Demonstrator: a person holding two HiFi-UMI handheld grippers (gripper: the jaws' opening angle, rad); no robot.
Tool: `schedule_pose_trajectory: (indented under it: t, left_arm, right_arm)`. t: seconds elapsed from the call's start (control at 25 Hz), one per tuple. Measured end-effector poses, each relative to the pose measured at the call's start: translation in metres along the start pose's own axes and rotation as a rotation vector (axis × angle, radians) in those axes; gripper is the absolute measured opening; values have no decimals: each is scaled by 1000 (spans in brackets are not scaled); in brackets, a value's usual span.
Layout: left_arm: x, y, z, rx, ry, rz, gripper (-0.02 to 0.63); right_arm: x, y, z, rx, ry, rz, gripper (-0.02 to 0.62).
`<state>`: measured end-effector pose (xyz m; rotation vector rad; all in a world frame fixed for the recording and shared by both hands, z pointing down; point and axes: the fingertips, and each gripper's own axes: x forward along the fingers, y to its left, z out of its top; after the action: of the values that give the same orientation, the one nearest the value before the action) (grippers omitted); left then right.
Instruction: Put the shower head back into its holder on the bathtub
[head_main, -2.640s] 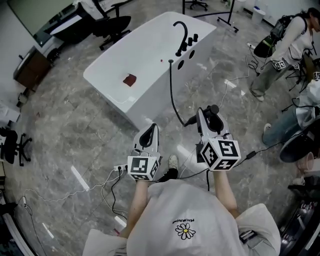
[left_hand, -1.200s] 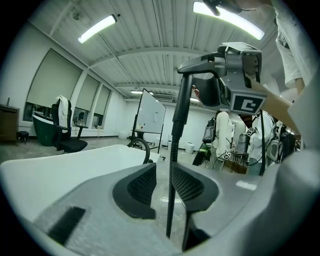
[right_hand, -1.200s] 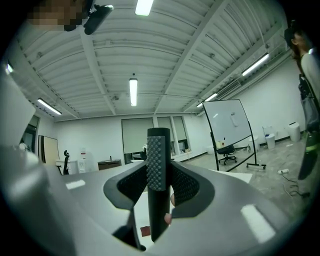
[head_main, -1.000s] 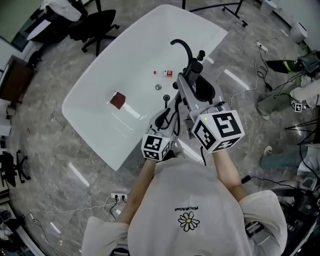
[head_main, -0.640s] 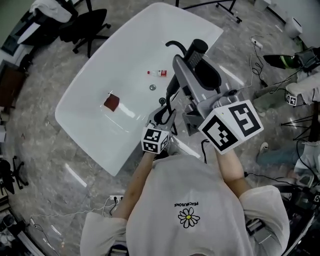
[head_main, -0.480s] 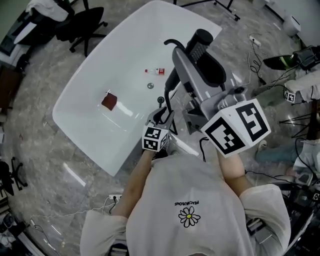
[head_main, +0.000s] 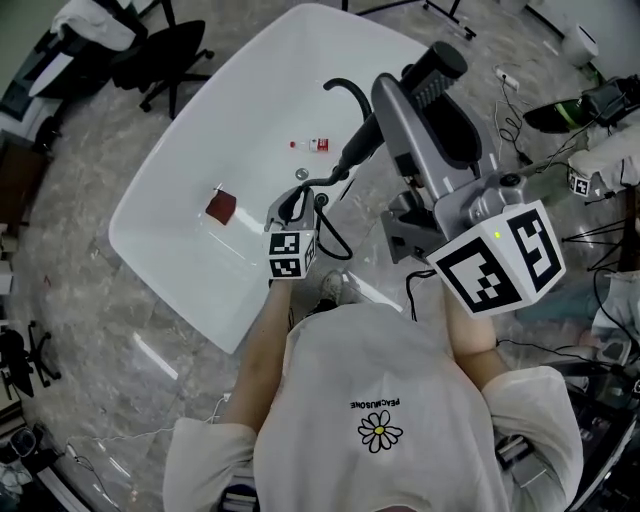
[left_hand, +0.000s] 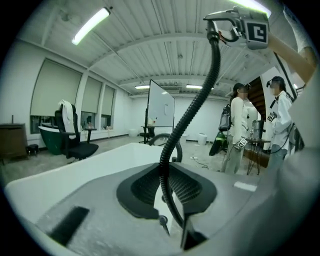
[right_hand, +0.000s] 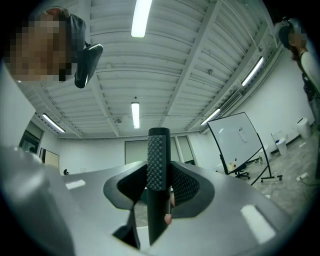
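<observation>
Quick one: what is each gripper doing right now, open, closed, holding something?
Left gripper: jaws have just been closing, now pinched on the hose.
Right gripper: closed on the shower head.

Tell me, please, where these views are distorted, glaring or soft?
Head view: wide-angle bend at the edges, bathtub evenly lit, right gripper looming large. Left gripper view: fisheye with dark corners, ceiling lamp blown out, hose sharp. Right gripper view: same fisheye, lamps glaring, shower head crisp.
</observation>
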<state>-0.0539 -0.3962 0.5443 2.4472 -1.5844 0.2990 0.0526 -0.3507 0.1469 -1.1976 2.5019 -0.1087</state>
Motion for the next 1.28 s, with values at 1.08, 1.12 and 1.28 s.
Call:
schedule_pose_trajectory:
  t: [1.08,1.12,1.28]
  left_arm:
    - [-60,-27,414,432,-736,118,55]
    - [-60,-30,419,434,-745,113,55]
    - [-58,-46,445,453,-786,81,55]
  right_arm:
    - [-118,-1,123,1,-336,-27,140]
    - [-118,0,125,-3,-343,-27,140]
    - [-118,2,137,-37,-378,-36,140]
